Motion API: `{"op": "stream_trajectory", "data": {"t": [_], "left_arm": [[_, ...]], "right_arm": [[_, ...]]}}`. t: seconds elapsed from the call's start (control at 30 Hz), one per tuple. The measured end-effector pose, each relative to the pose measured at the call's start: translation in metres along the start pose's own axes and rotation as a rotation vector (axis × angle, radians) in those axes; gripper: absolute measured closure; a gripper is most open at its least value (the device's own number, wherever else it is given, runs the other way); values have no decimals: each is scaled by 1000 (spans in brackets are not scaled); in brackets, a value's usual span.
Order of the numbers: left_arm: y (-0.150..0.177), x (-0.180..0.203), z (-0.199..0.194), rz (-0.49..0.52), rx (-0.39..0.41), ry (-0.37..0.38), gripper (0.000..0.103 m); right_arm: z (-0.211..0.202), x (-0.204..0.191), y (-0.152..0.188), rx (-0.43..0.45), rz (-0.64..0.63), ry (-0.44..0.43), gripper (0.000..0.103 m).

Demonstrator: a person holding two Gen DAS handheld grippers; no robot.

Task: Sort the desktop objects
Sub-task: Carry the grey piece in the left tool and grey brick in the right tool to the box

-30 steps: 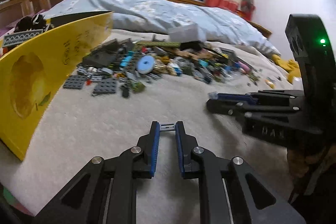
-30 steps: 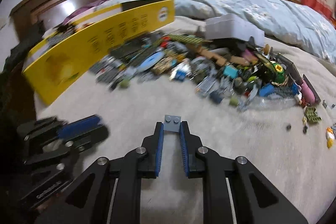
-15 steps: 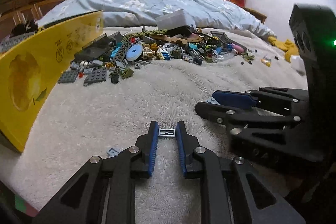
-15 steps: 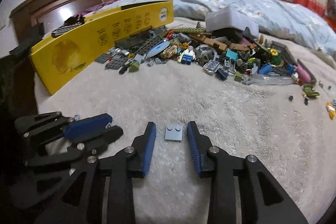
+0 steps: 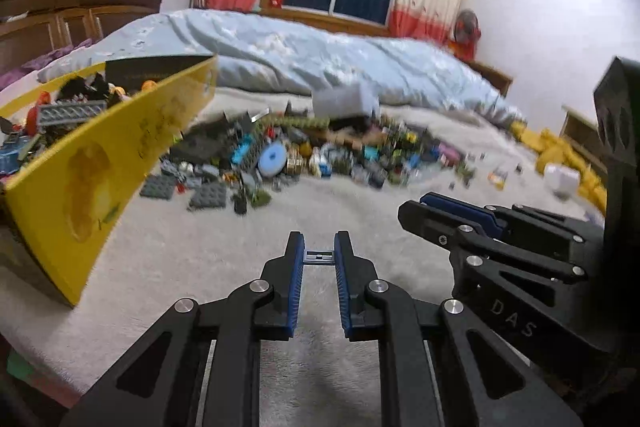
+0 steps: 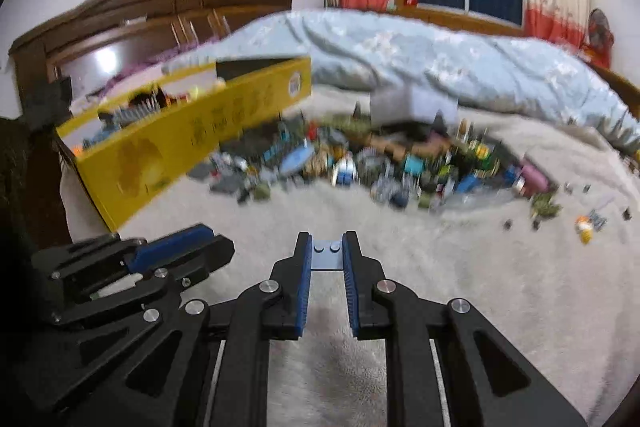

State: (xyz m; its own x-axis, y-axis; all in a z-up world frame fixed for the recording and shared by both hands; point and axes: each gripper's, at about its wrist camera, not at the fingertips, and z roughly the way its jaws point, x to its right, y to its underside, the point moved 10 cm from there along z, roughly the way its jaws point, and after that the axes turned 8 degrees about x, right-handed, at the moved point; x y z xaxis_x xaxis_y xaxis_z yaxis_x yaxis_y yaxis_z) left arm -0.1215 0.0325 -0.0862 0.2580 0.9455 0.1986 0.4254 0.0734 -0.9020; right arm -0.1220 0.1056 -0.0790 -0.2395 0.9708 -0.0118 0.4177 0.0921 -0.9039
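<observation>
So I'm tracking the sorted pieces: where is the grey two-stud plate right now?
In the right wrist view, the grey two-stud plate is clamped at the tips of the right gripper, above the cream blanket, well short of the brick pile.

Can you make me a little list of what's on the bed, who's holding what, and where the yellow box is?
surface: fuzzy cream blanket
left hand-held gripper: shut on a small flat grey piece
right hand-held gripper: jaws just closed, shut on a grey two-stud brick
brick pile: loose, mixed colours, ahead of both grippers
yellow box: left of the pile, open, bricks inside
behind: blue quilt
</observation>
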Motion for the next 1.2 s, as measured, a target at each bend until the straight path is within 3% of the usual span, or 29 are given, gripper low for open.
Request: {"op": "stream_trajectory", "data": {"t": [0.23, 0.6, 0.9, 1.2], "left_arm": [[-24, 7, -25, -1, 94, -12, 86], [-25, 8, -30, 6, 91, -18, 87], [-30, -11, -39, 15, 128, -76, 87], [-46, -61, -69, -4, 195, -188, 86]], "right_arm": [[-31, -17, -23, 89, -18, 17, 88], [-43, -19, -26, 99, -55, 79, 88], [-32, -35, -29, 105, -44, 25, 88], [-20, -87, -45, 146, -51, -84, 88]]}}
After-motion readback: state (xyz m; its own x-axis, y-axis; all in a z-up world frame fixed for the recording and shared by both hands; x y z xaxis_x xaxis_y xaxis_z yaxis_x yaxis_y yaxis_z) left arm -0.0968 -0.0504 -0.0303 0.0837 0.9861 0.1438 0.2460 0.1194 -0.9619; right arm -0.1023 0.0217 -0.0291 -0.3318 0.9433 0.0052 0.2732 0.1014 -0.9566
